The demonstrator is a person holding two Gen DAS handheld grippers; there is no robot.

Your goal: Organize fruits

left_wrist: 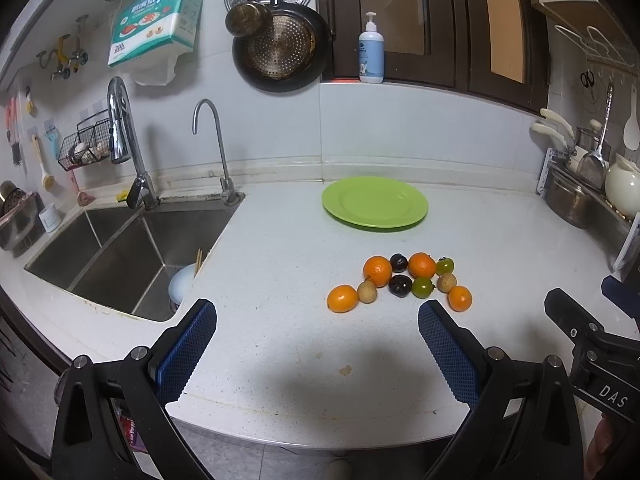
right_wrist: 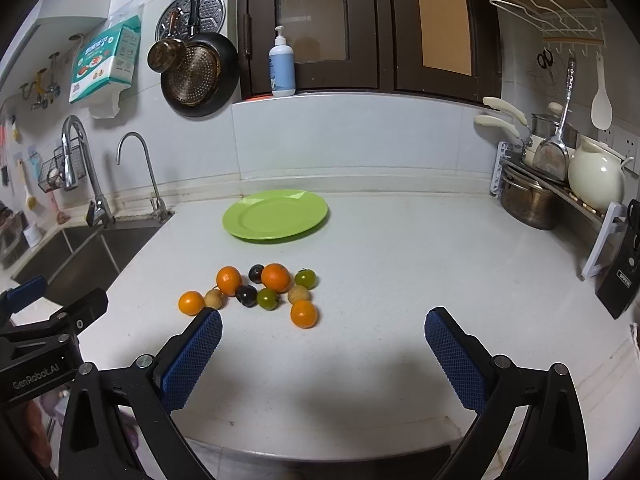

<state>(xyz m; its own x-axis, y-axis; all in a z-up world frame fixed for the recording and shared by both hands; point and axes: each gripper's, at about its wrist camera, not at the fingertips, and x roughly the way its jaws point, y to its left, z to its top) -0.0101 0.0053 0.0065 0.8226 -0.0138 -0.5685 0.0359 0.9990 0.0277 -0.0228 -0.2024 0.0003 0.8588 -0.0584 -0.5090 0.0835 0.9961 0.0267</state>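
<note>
A cluster of small fruits lies on the white counter: several oranges (left_wrist: pixel 377 270) (right_wrist: pixel 275 277), two dark plums (left_wrist: pixel 400 285) (right_wrist: pixel 245 295), two green tomatoes (left_wrist: pixel 422 287) (right_wrist: pixel 267 298) and two tan longans (left_wrist: pixel 367 291) (right_wrist: pixel 215 298). An empty green plate (left_wrist: pixel 375 202) (right_wrist: pixel 275 215) sits behind them. My left gripper (left_wrist: pixel 318 320) is open and empty, near the counter's front edge, short of the fruits. My right gripper (right_wrist: pixel 323 322) is open and empty, just in front of the fruits. Each gripper shows at the edge of the other's view.
A steel double sink (left_wrist: pixel 120 256) with two faucets lies to the left, a white bowl (left_wrist: pixel 182 284) inside. A dish rack with a pot (right_wrist: pixel 528 200) and white jug (right_wrist: pixel 596 180) stands at the right. A knife block (right_wrist: pixel 620 280) is near the right edge.
</note>
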